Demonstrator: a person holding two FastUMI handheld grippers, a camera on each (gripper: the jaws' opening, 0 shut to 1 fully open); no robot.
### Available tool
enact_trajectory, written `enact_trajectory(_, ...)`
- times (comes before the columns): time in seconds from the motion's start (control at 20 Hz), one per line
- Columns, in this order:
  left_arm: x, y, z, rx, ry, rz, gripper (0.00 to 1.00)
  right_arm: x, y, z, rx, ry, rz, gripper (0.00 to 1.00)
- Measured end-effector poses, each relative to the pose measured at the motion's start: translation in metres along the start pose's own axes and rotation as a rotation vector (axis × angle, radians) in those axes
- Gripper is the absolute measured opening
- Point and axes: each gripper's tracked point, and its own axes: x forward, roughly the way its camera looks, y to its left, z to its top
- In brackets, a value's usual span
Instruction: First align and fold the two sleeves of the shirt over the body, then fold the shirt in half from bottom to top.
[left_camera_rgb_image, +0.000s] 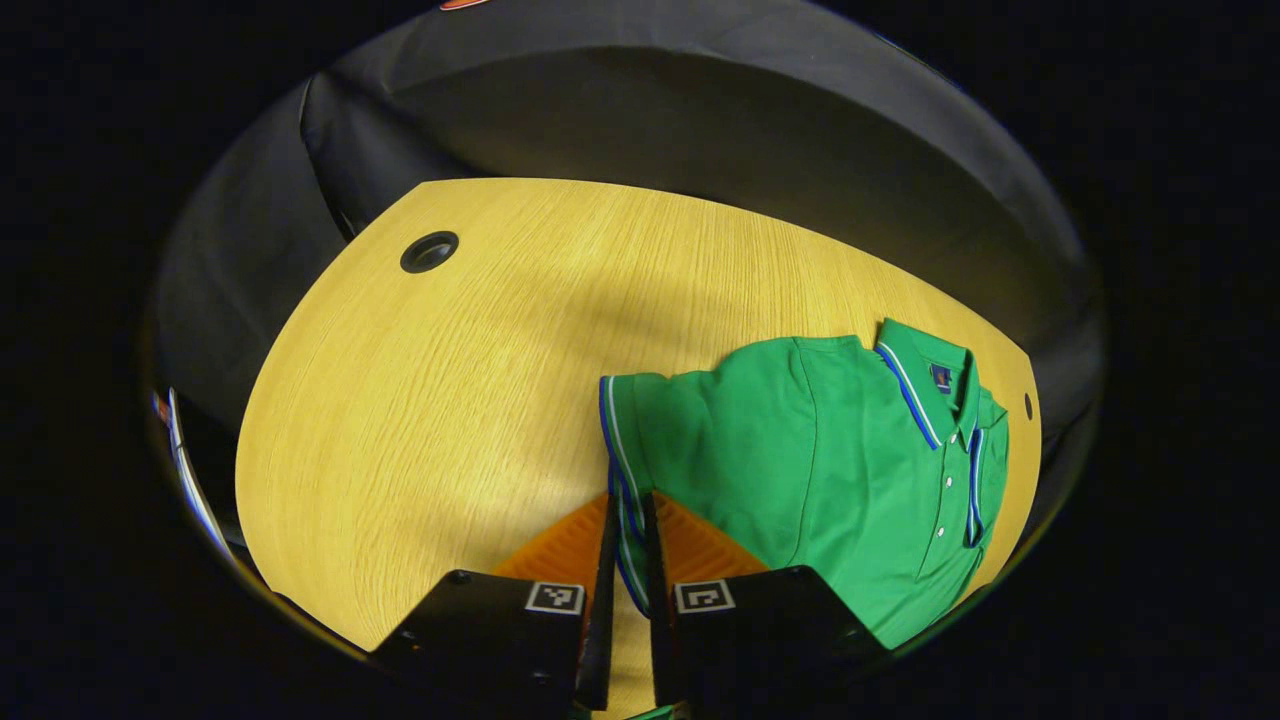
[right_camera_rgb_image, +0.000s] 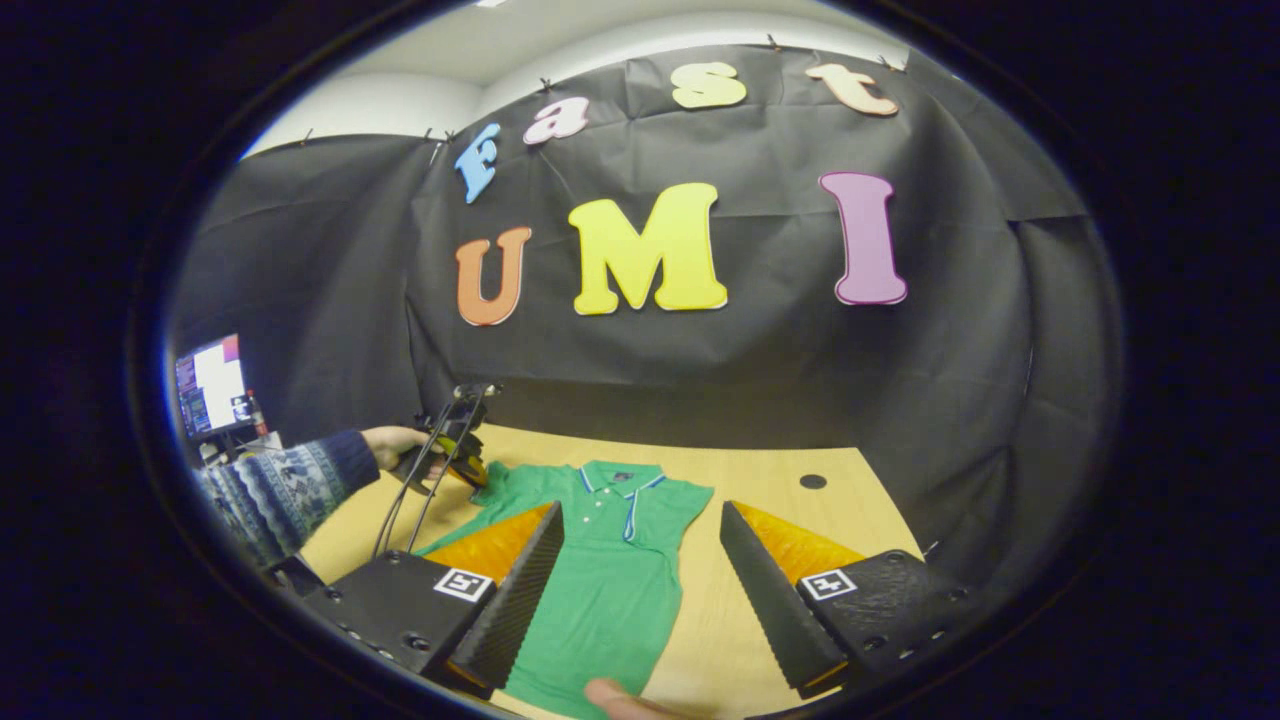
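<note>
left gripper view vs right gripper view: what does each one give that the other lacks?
Left gripper view: the left hand-held gripper shut on the sleeve cuff, up close.

Right gripper view: the right hand-held gripper open above the shirt, a person's patterned sleeve and hand, a monitor.

Both: the green shirt, its striped collar, the wooden table and its round hole.

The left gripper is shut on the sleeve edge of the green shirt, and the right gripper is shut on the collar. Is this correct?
Not quite. The left gripper is shut on the sleeve edge of the green shirt, but the right gripper is open above the shirt and holds nothing, as the right gripper view shows.
</note>
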Motion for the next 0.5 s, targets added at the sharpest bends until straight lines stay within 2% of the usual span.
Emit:
enact_trajectory(0.05, 0.000, 0.000, -0.001, -0.009, 0.003, 0.008, 0.21, 0.001, 0.001, -0.001, -0.001, 0.005, 0.001, 0.96)
enact_trajectory(0.1, -0.001, -0.001, -0.003, -0.015, 0.010, 0.011, 0.25, 0.003, 0.002, -0.004, -0.002, 0.012, 0.004, 0.92)
enact_trajectory(0.15, -0.002, -0.005, -0.004, -0.023, 0.010, -0.006, 0.28, 0.005, 0.004, -0.006, -0.005, 0.022, 0.007, 0.96)
enact_trajectory(0.25, -0.006, -0.015, 0.007, -0.047, -0.038, -0.071, 0.34, 0.008, 0.007, -0.009, -0.014, 0.035, 0.009, 0.96)
enact_trajectory(0.3, -0.006, -0.023, 0.009, -0.062, -0.052, -0.108, 0.34, 0.009, 0.009, -0.011, -0.022, 0.039, 0.011, 0.96)
enact_trajectory(0.35, -0.005, -0.027, 0.003, -0.069, -0.031, -0.117, 0.61, 0.011, 0.011, -0.013, -0.032, 0.044, 0.013, 0.96)
enact_trajectory(0.4, -0.004, -0.023, -0.001, -0.061, -0.011, -0.096, 0.81, 0.013, 0.013, -0.015, -0.039, 0.050, 0.014, 0.96)
enact_trajectory(0.45, -0.001, -0.017, -0.001, -0.048, -0.014, -0.071, 0.85, 0.014, 0.015, -0.016, -0.042, 0.058, 0.016, 0.96)
enact_trajectory(0.5, -0.001, -0.015, -0.001, -0.040, -0.006, -0.052, 0.81, 0.015, 0.017, -0.018, -0.045, 0.065, 0.021, 0.96)
